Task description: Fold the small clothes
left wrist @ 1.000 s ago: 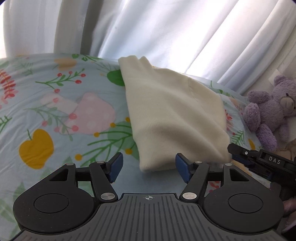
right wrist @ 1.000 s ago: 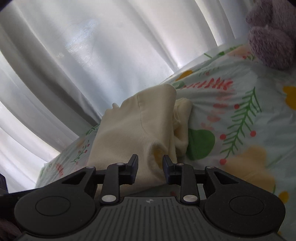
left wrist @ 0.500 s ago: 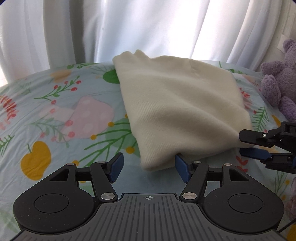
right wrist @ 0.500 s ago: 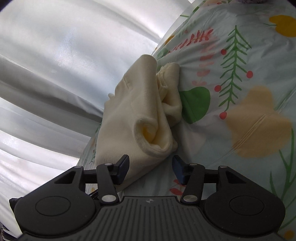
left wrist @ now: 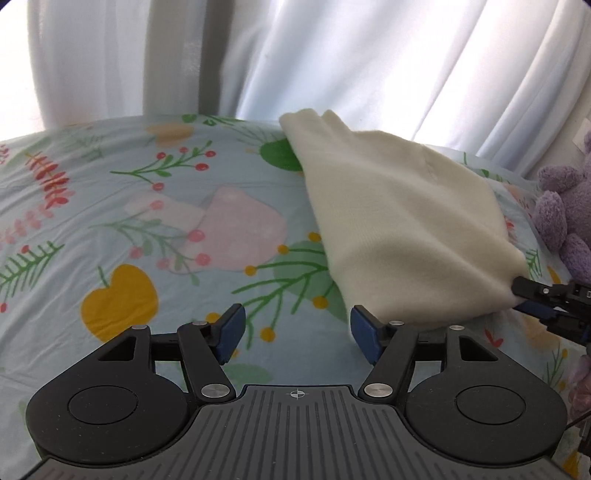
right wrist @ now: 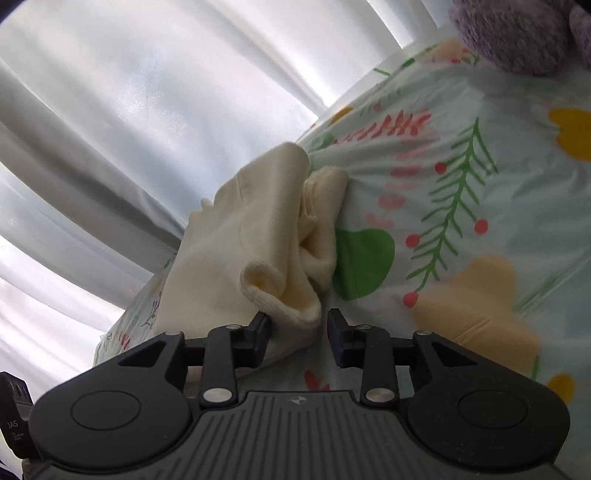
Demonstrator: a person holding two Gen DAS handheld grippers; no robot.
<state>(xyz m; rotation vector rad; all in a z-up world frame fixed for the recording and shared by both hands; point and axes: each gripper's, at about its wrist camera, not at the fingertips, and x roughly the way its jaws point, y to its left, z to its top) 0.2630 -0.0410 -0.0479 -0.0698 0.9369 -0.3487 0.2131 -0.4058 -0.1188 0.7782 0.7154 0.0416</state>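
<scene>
A cream knit garment (left wrist: 399, 229) lies folded on the floral bedsheet (left wrist: 147, 229). My left gripper (left wrist: 295, 328) is open and empty, just in front of the garment's near left corner. My right gripper (right wrist: 297, 332) is open, with the garment's folded corner (right wrist: 284, 291) lying between its fingers. In the left wrist view the right gripper (left wrist: 535, 299) shows at the garment's near right corner.
A purple plush bear (left wrist: 565, 214) sits at the right edge of the bed, also at the top right of the right wrist view (right wrist: 517, 33). White curtains (left wrist: 332, 55) hang behind the bed.
My right gripper has moved in on the garment's corner and its jaws have narrowed around it. The left gripper has shifted left of the garment's edge and stays open.
</scene>
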